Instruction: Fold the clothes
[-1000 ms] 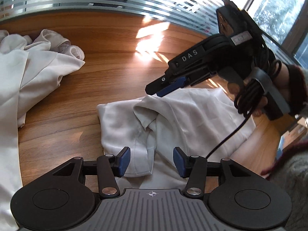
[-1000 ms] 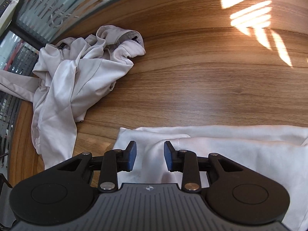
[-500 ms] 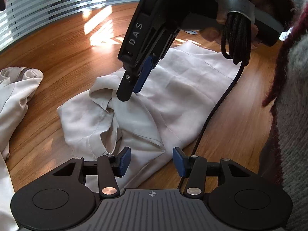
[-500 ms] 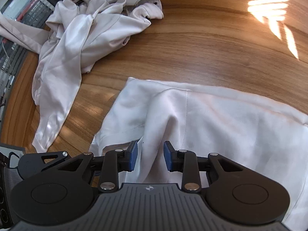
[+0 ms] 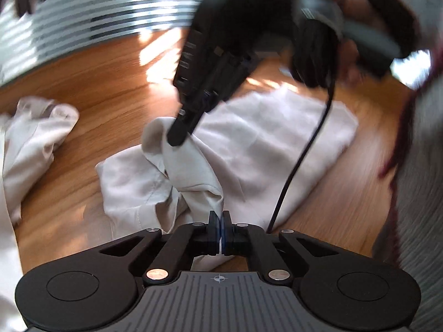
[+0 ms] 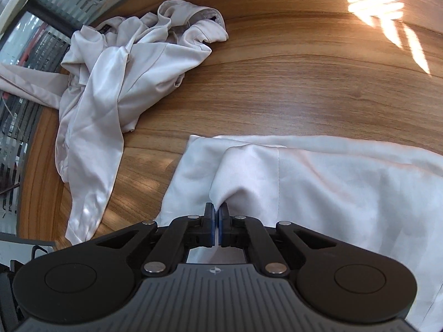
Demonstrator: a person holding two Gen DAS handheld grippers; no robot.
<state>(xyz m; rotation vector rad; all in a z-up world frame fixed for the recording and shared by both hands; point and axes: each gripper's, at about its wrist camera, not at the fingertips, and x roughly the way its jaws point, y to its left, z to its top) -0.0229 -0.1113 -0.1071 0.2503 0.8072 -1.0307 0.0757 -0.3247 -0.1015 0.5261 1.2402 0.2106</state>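
A white garment (image 5: 265,138) (image 6: 332,182) lies partly folded on the wooden table (image 6: 277,83). My left gripper (image 5: 220,218) is shut on a raised fold at the garment's near edge. My right gripper (image 6: 216,210) is shut on another pinched ridge of the same cloth; in the left wrist view it (image 5: 180,134) reaches down from above and grips the fold at the far left corner. Cloth hangs taut between the two grips. A hand in a dark sleeve (image 5: 387,13) holds the right gripper.
A heap of crumpled white clothes (image 6: 116,77) (image 5: 30,138) lies to the left on the table. A black cable (image 5: 304,149) hangs from the right gripper across the garment. A striped glass wall (image 5: 97,13) stands behind. A person's grey knit sleeve (image 5: 415,193) is at right.
Both grippers have closed from open onto folds of the white garment. The left view has shifted and blurred, and the pinched cloth now rises off the table.
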